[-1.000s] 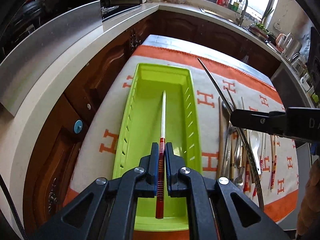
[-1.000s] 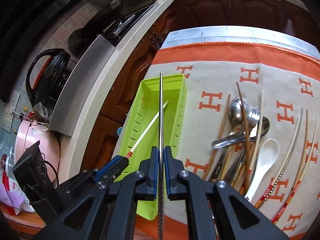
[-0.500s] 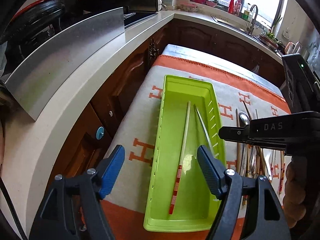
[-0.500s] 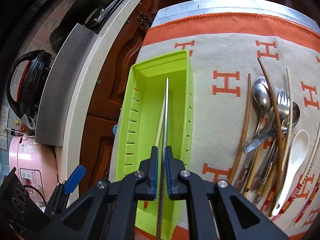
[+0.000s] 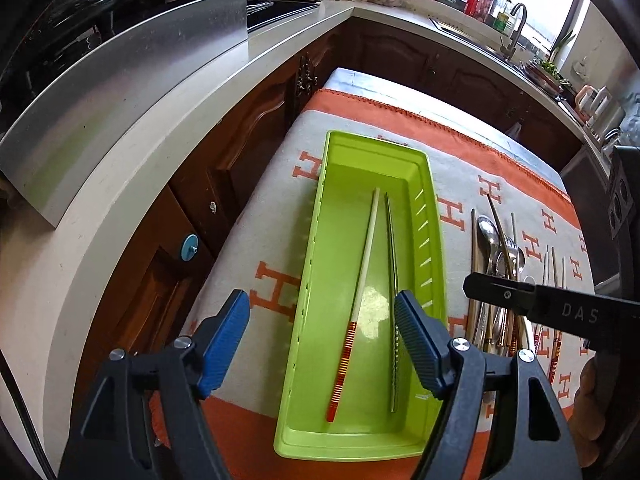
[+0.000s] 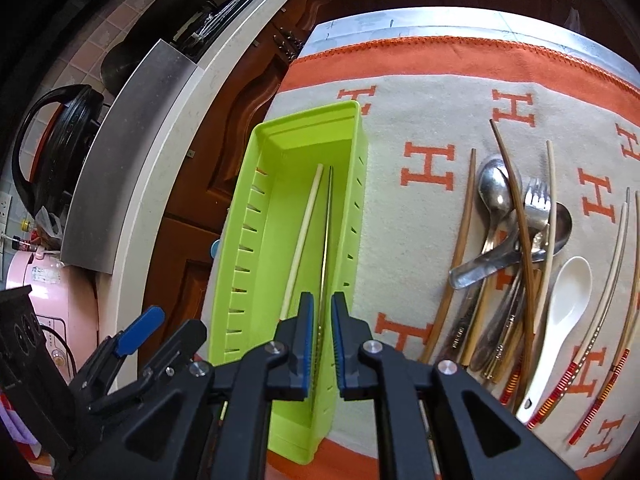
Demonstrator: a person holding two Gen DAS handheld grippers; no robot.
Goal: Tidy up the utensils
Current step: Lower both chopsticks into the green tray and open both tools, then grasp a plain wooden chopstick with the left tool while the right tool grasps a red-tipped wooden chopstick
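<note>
A lime green tray (image 5: 332, 280) (image 6: 240, 208) lies on the orange-and-cream cloth. In it lie a cream chopstick with a red-striped end (image 5: 360, 292) (image 6: 304, 224) and a metal chopstick (image 5: 391, 280) (image 6: 326, 232), side by side. My left gripper (image 5: 322, 336) is wide open and empty above the tray's near end. My right gripper (image 6: 320, 316) has its jaws slightly parted around the metal chopstick's near end, which rests in the tray. A pile of spoons, a fork and chopsticks (image 6: 516, 248) (image 5: 504, 272) lies right of the tray.
A white ceramic spoon (image 6: 560, 312) and several red-striped chopsticks (image 6: 608, 320) lie at the far right. A white counter (image 5: 168, 140) with a steel panel (image 5: 120, 92) runs along the left. Dark wood cabinets (image 5: 224, 168) stand between counter and table.
My left gripper let go of the cream chopstick, opened wide and drew back. My right gripper lowered the metal chopstick into the tray beside it and loosened its jaws.
</note>
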